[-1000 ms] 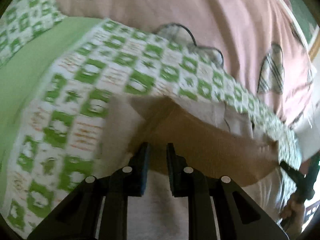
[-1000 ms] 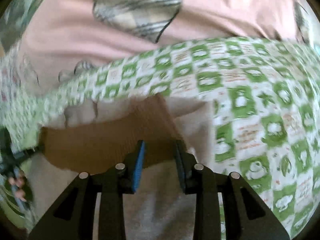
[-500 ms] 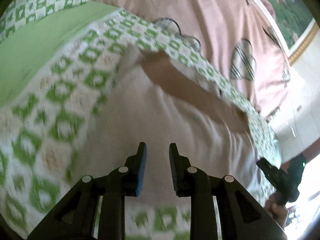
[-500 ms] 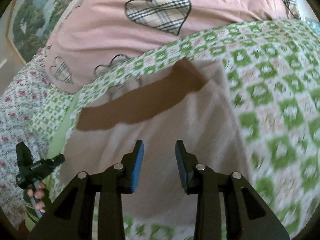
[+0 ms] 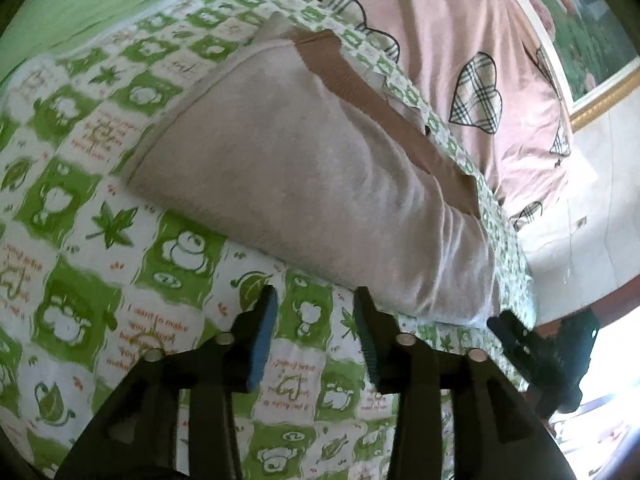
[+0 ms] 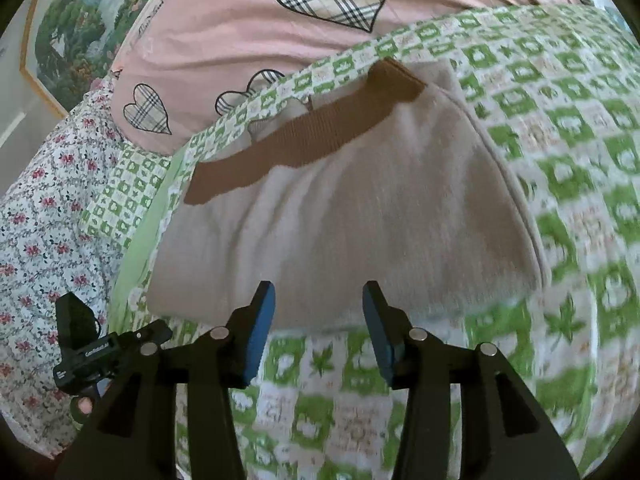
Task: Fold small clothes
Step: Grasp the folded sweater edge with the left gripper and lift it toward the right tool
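Observation:
A small beige garment (image 5: 304, 168) with a brown ribbed band (image 5: 384, 108) along its far edge lies folded flat on the green-and-white patterned bedcover (image 5: 80, 184). It also shows in the right wrist view (image 6: 344, 216), brown band (image 6: 304, 140) at the far side. My left gripper (image 5: 316, 320) is open and empty, just short of the garment's near edge. My right gripper (image 6: 319, 312) is open and empty, its tips at the garment's near edge. The left gripper's body shows at the lower left of the right wrist view (image 6: 100, 352).
A pink quilt with plaid hearts (image 6: 280, 24) lies behind the garment. A floral sheet (image 6: 40, 216) is at the left. A framed picture (image 5: 580, 32) hangs on the wall. The right gripper's body (image 5: 552, 360) shows at the right of the left wrist view.
Both grippers have pulled back from the brown band to the garment's near edge and opened wider. The garment now lies flat, let go.

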Demonstrator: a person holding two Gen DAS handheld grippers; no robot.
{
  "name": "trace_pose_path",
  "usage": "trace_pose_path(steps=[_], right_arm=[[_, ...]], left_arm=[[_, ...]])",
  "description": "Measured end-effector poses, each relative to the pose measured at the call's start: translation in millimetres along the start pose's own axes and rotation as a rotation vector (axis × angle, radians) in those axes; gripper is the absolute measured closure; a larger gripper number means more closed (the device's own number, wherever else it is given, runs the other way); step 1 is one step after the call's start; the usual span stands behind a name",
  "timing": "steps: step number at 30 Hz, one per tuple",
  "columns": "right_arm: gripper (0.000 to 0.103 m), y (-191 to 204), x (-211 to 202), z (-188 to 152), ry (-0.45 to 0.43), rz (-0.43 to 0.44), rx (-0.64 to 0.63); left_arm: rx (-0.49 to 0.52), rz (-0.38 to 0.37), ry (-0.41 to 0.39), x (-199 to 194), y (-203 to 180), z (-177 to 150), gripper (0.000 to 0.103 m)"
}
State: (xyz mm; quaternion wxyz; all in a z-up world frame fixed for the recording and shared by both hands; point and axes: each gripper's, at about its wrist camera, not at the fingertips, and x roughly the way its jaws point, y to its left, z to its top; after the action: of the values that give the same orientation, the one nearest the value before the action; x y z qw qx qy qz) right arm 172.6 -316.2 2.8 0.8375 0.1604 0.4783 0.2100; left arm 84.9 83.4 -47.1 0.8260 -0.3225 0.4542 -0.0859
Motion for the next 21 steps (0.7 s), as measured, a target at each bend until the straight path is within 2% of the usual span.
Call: trace_pose_path(steps=[11,21], right_arm=[[0.055,-5,-3,-8,0.006,0.006,0.014],[0.055,-1,0,-7,0.006,0.026,0.010]], left_arm=[[-0.102,-0.020,-0.039,6,18,11,0.047],[-0.223,-0.042,-0.179,19,47,62,0.045]])
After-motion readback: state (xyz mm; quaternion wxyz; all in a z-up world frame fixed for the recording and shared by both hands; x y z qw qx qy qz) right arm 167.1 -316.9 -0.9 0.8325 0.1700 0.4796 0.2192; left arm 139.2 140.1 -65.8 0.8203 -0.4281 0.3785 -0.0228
